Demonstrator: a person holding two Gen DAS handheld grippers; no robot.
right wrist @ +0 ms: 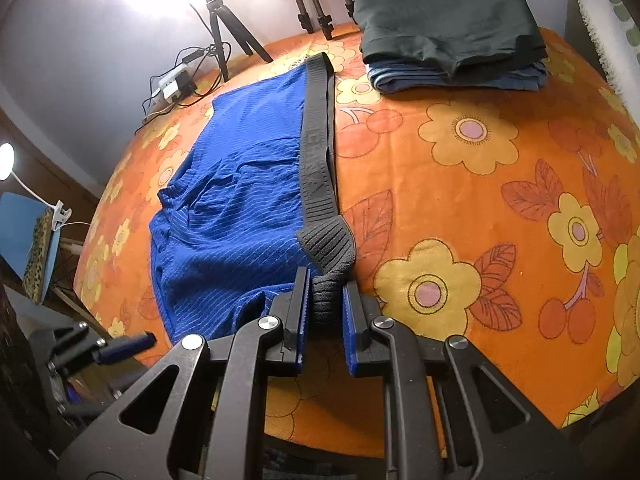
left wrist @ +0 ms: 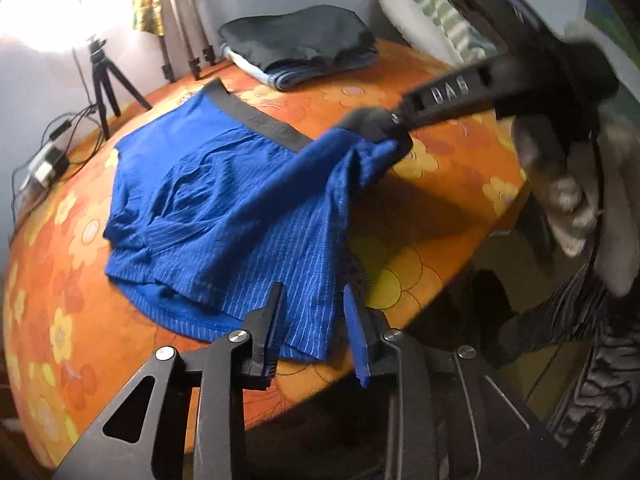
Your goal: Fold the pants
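- The blue striped shorts (left wrist: pixel 224 200) lie spread on the orange flowered cover (right wrist: pixel 460 184) of the desk, toward its left side, with the dark waistband (right wrist: pixel 316 152) running along their right edge.
- The right tongs (right wrist: pixel 325 312) are at the near end of the waistband; their blue-padded fingers (right wrist: pixel 301 320) stand close on either side of a bunched grey fold of the band and grip it.
- In the left wrist view, the right tongs (left wrist: pixel 394 132) hold that corner lifted off the cover, so the cloth hangs in a slanting fold down to the rest of the shorts.
- The left tongs (left wrist: pixel 316 320) are at the near hem of the shorts; the fingers stand moderately apart with the hem lying between them, and I cannot tell whether they pinch it.
- A pile of folded clothes (right wrist: pixel 452 32), dark on top and blue beneath, sits at the far right corner of the desk.
- A small tripod (right wrist: pixel 228 32) and a power strip with cables (right wrist: pixel 174 84) stand past the far left edge.
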